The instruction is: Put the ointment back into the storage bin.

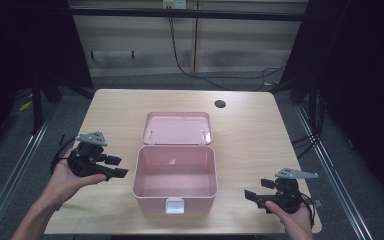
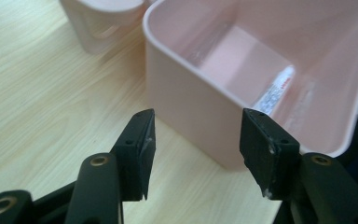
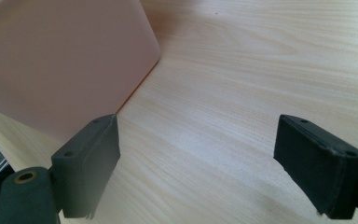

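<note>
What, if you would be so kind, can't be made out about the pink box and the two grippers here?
- Label inside the pink box: left gripper view, print too small and blurred.
- Lid: left gripper view, cut off by the top edge.
- Right gripper: high view, jaws too small and dark to judge.

We look down from above on the whole table (image 1: 250, 125). Both gripper views sit low and close, sharing the pink box (image 1: 175, 177).

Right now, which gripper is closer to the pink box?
The left gripper: its jaws almost reach the pink box, while the right gripper sits farther from it.
</note>
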Demonstrator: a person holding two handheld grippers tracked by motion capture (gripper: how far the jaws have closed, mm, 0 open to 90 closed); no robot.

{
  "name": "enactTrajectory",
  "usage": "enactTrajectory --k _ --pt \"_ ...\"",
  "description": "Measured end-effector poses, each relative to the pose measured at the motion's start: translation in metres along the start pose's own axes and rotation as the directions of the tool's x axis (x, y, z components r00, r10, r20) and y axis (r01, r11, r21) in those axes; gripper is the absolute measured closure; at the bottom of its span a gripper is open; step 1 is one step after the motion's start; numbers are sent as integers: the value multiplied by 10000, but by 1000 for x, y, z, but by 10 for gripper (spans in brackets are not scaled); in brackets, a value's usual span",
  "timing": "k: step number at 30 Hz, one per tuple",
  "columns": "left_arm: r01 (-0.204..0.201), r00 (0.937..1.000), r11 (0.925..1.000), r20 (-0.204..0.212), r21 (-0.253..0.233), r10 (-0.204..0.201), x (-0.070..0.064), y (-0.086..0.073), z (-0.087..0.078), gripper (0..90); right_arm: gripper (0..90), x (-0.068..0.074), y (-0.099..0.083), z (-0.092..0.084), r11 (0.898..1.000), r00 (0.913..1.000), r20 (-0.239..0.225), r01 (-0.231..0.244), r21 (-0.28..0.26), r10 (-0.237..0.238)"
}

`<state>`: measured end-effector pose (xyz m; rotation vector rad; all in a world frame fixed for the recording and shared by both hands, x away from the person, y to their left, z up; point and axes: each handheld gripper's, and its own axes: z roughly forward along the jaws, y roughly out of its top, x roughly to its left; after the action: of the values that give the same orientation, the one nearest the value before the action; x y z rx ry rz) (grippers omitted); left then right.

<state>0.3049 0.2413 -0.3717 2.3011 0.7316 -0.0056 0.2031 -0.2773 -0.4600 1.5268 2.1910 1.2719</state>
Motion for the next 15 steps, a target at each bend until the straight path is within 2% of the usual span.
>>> enactTrajectory --k 3,5,7,9,12,15 --pt "256 9996 9996 -144 -129 -258 3 -8 2 460 140 -1 0 1 10000 10000 87 -2 43 2" --pt "412 9990 9990 -187 -186 -416 4 -13 7 458 140 -2 -2 4 9991 9996 265 -130 394 120" --pt "399 9986 9990 -326 -217 -406 4 -15 10 453 141 -2 -2 4 9993 9997 261 -45 380 35" --pt "674 9968 9962 -390 -549 -696 7 -24 16 439 141 -1 -2 5 9992 9995 291 80 380 -91" --pt "825 9943 9945 -617 -639 -864 9 -32 21 425 141 -2 -3 7 9991 9994 308 166 378 -177" --pt "911 9919 9933 -825 -717 -969 12 -43 25 401 141 -2 -5 9 9995 9984 522 208 249 -220"
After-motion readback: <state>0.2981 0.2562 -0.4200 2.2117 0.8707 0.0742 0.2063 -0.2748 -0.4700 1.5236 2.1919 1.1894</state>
